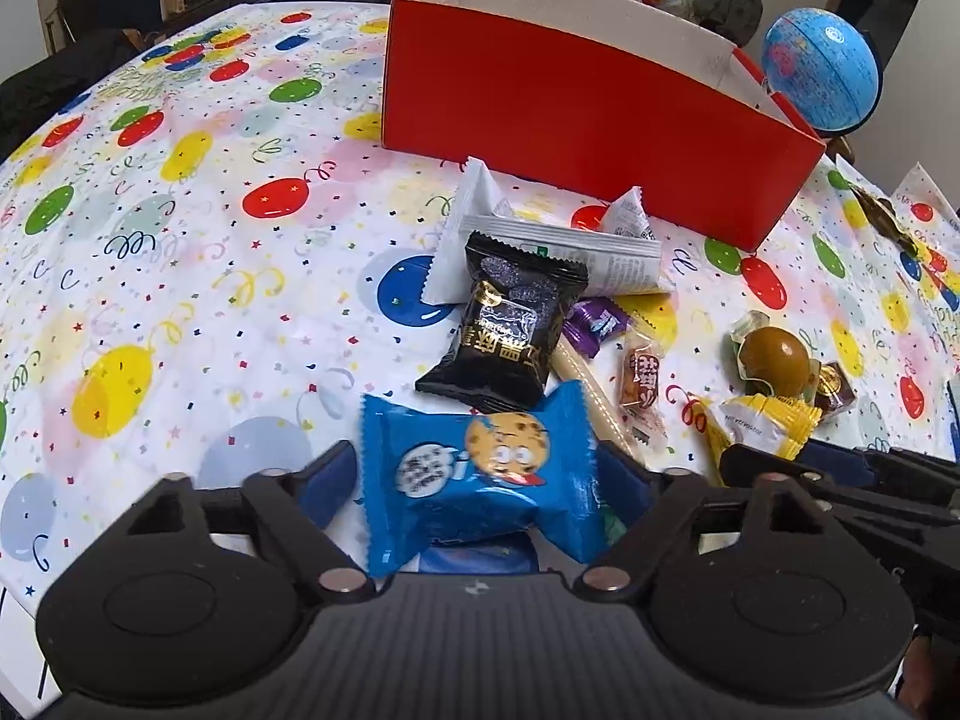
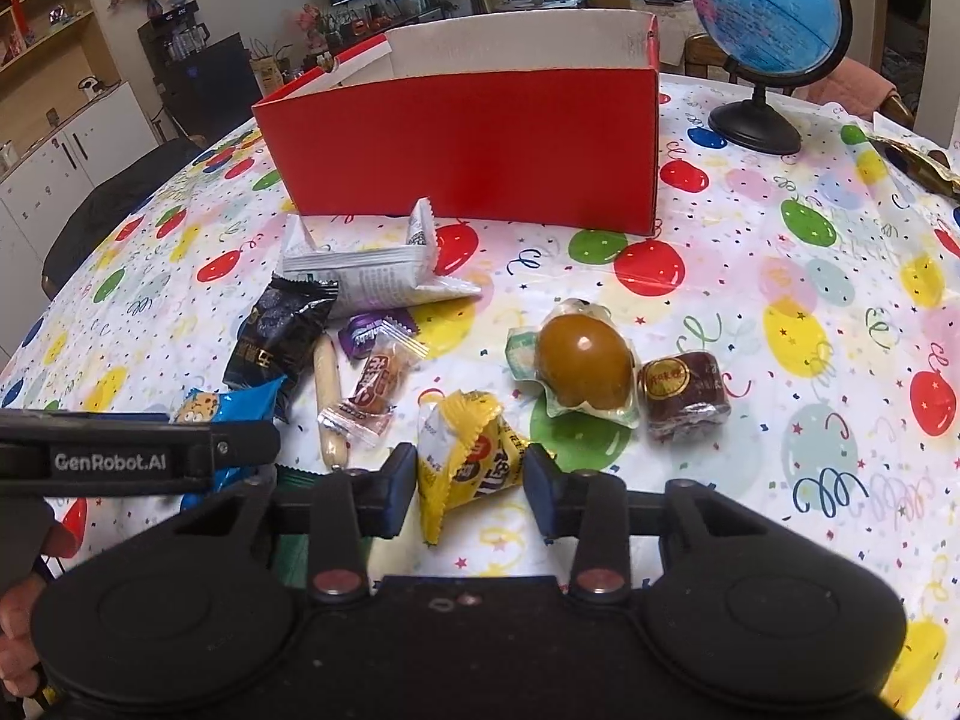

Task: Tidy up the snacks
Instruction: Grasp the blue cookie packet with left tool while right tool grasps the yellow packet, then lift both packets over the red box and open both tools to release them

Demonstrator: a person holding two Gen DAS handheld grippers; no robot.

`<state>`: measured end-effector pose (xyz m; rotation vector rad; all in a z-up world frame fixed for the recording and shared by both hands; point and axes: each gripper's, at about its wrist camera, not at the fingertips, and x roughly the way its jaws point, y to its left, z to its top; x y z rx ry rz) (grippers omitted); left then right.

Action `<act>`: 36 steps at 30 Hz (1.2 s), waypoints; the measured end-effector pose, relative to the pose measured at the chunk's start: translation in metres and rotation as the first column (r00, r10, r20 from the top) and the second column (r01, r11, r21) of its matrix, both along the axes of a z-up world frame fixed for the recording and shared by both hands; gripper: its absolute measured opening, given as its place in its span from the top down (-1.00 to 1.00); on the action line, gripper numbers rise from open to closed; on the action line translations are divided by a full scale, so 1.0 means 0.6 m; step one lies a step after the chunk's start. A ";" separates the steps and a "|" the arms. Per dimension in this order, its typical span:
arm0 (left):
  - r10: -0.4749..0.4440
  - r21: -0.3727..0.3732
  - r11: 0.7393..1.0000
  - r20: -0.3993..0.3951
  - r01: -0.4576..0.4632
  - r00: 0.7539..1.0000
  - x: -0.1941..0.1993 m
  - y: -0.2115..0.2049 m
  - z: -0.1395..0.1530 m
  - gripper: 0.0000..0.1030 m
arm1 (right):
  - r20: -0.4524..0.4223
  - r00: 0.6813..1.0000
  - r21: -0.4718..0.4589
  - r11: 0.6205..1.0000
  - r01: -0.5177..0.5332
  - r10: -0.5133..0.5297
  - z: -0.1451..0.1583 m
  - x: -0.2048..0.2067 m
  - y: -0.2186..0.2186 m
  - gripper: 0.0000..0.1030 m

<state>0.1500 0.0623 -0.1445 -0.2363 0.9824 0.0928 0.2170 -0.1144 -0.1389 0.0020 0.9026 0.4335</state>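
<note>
A red box [image 1: 600, 120], open at the top, stands at the back of the table; it also shows in the right wrist view [image 2: 468, 150]. My left gripper [image 1: 474, 480] is shut on a blue cookie packet [image 1: 480, 474], also visible in the right wrist view [image 2: 228, 408]. My right gripper [image 2: 471, 480] is shut on a yellow snack packet [image 2: 474, 456], which also shows in the left wrist view [image 1: 762, 426]. Between grippers and box lie a black packet [image 1: 510, 324], a white newspaper-print packet [image 1: 576, 252], a purple candy [image 2: 372, 333], a thin sausage stick [image 2: 329, 402], a small clear-wrapped snack [image 2: 375, 387], a wrapped brown egg [image 2: 585, 360] and a dark red cake [image 2: 684, 396].
A blue globe [image 2: 768, 18] on a black stand sits right of the box. A gold wrapper [image 2: 918, 162] lies at the far right. The balloon-print tablecloth [image 1: 180, 240] covers the table. Shelves and cabinets stand behind.
</note>
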 end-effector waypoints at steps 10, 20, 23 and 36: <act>0.010 0.002 1.000 0.021 -0.010 1.000 -0.008 0.003 0.007 -0.11 | 0.017 1.000 0.012 1.000 -0.005 0.005 0.007 -0.007 -0.008 0.38; 0.011 0.013 1.000 0.073 -0.012 0.997 -0.029 -0.003 0.061 -0.11 | 0.065 0.998 0.043 0.999 -0.021 0.018 0.049 -0.025 -0.018 0.39; 0.008 0.018 1.000 0.095 -0.010 0.995 -0.030 -0.003 0.081 -0.11 | 0.090 0.996 0.051 0.998 -0.023 0.018 0.066 -0.028 -0.021 0.39; -0.022 0.108 0.994 0.237 -0.004 0.971 -0.003 -0.015 0.189 -0.12 | 0.231 0.973 0.069 0.998 -0.005 -0.011 0.167 -0.001 -0.026 0.38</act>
